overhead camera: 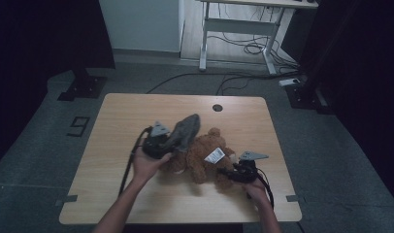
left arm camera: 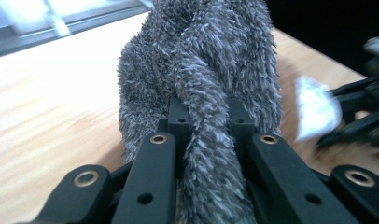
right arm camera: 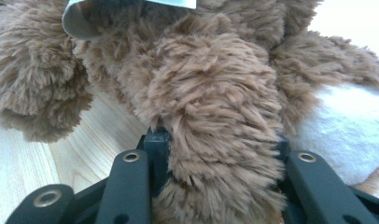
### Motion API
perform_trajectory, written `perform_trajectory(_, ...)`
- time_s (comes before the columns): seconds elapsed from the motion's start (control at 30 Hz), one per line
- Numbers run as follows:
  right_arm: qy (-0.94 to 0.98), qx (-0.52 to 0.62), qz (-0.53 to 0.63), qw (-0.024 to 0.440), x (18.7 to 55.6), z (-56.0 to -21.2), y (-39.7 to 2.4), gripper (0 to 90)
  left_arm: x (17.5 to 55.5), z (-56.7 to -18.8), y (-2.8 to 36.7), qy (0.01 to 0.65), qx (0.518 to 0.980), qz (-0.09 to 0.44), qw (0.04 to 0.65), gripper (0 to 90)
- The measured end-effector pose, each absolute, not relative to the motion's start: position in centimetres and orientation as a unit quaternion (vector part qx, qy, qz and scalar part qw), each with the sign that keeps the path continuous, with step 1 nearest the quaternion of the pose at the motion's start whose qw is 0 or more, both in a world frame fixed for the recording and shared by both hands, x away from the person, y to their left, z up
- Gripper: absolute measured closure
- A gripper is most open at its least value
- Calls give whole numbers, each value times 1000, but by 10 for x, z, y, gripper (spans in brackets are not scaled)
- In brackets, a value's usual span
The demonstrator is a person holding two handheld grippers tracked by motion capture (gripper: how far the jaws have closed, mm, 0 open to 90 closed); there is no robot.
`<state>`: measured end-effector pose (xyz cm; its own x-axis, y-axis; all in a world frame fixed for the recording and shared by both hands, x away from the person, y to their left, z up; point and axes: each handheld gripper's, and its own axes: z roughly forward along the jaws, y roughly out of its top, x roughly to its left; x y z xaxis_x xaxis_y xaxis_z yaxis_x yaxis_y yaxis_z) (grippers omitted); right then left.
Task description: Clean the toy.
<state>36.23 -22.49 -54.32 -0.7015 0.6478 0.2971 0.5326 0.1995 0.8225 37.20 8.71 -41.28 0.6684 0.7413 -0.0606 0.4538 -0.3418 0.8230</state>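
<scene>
Two grips were set — the left gripper [overhead camera: 172, 143] pinching the grey fuzzy cloth [overhead camera: 184, 130] at frame centre, the right gripper [overhead camera: 229, 174] clamping the brown teddy bear [overhead camera: 205, 158] — though pulling them apart seemed unfinished.

Both hand-held grippers [overhead camera: 162, 142] [overhead camera: 239, 171] clamped, forearms extended.

A light wooden table [overhead camera: 137, 116] stands on grey carpet [overhead camera: 340, 145] in a dim room. Behind it, a white desk frame [overhead camera: 243, 24] stands over tangled cables [overhead camera: 248, 46] beside a pale wall [overhead camera: 141, 24].
</scene>
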Motion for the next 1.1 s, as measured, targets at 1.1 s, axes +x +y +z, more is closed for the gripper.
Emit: perform_trajectory(1.1,776,376,504,56,361,-544,-222,582,362,-438,130,401,802,185,402,771)
